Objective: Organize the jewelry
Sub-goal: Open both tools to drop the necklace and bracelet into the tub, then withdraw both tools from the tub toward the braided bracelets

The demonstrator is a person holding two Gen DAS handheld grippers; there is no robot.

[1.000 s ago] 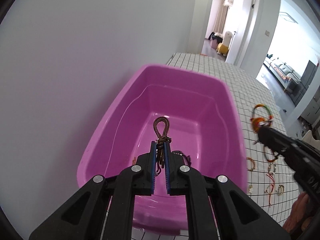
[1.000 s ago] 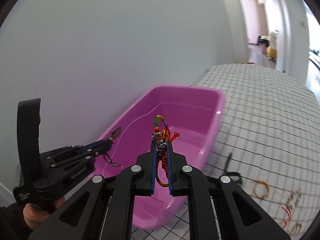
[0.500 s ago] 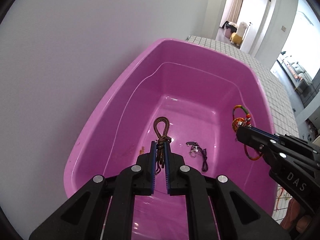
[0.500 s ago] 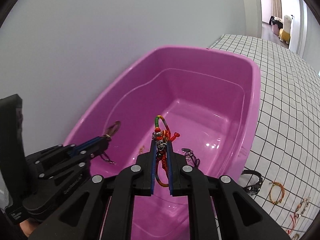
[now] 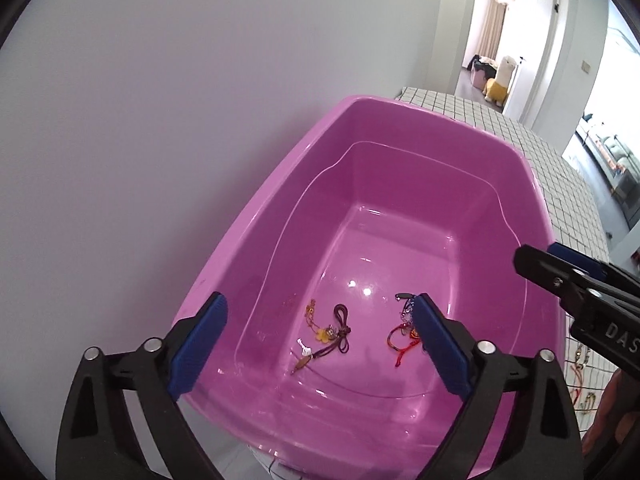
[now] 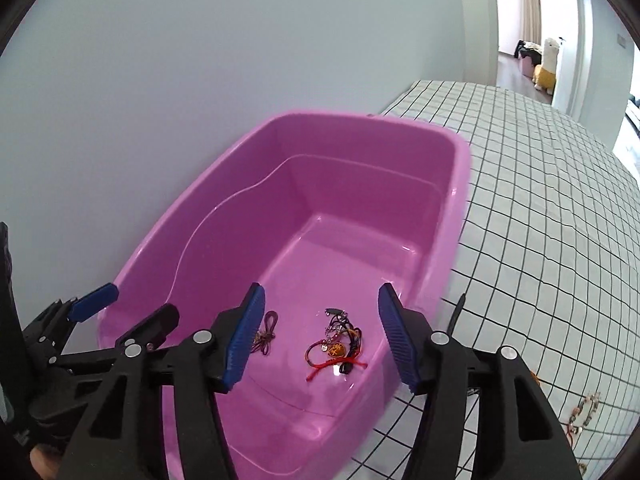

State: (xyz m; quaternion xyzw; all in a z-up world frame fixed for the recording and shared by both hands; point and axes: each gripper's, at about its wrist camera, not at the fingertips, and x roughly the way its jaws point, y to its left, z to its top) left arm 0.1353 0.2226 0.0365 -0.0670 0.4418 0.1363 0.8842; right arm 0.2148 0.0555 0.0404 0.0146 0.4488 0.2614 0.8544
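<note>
Both claws, left point(image 5: 320, 340) and right point(image 6: 320, 336), gape empty over tangled cord bracelets point(image 6: 336, 344) in the pink tub point(image 6: 460, 200).

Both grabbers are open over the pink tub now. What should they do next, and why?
Probably pull back toward the table for more jewelry. The left gripper and right gripper are both open and hold nothing. The brown cord and red bracelet already lie in the pink tub, while small pieces wait on the checked cloth.
</note>
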